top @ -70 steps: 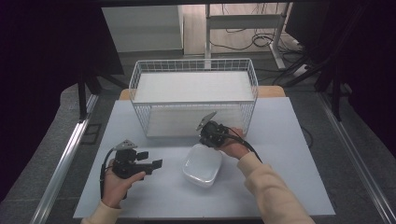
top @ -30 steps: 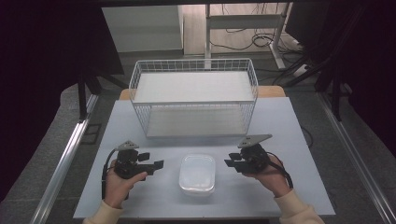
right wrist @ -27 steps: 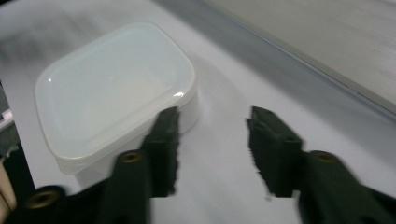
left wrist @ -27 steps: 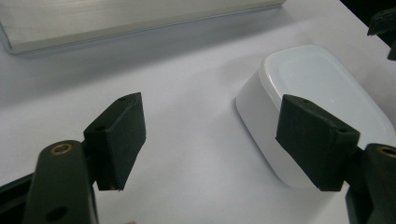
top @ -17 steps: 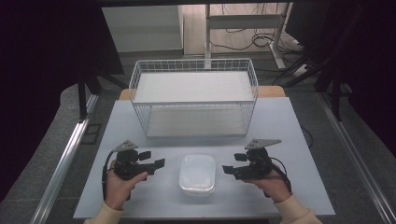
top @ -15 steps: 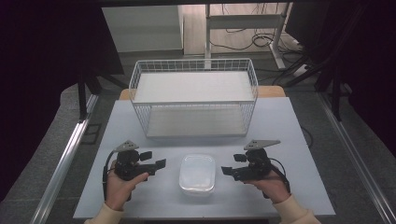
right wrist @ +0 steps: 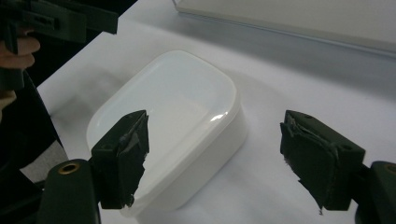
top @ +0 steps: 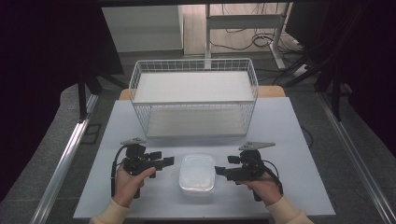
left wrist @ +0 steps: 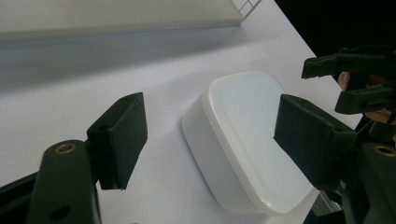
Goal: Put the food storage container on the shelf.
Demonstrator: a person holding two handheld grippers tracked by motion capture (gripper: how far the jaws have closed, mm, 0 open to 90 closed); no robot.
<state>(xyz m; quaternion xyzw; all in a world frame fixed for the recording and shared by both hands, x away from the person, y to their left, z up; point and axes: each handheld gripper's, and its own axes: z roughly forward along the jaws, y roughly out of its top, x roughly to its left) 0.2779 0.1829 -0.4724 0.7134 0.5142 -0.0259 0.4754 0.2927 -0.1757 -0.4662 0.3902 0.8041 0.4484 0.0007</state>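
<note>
Since the earlier moments the right gripper (top: 218,171) came away from the wire basket (top: 194,100) and now sits low at the right of the white container (top: 197,173), which went from a tilted spot near the basket to lying flat at the front middle of the table (top: 280,121). Its jaws have just been opening; they stand wide, w/ nothing between them. In the right gripper view the container (right wrist: 173,121) is just ahead, partly behind the left pad, not pinched.

The left gripper (top: 166,162) is on the other side of the container, pointing toward it, approx. level w/ the right one. Its jaws are also wide apart and hold nothing; in the left gripper view the container (left wrist: 243,140) lies between and beyond the two pads, apart from them, and the right gripper (left wrist: 345,77) is seen farther off.

The container is closed w/ its lid, flat on the table, between both grippers, well in front of the basket. The basket stands at the back, w/ a white board inside.
</note>
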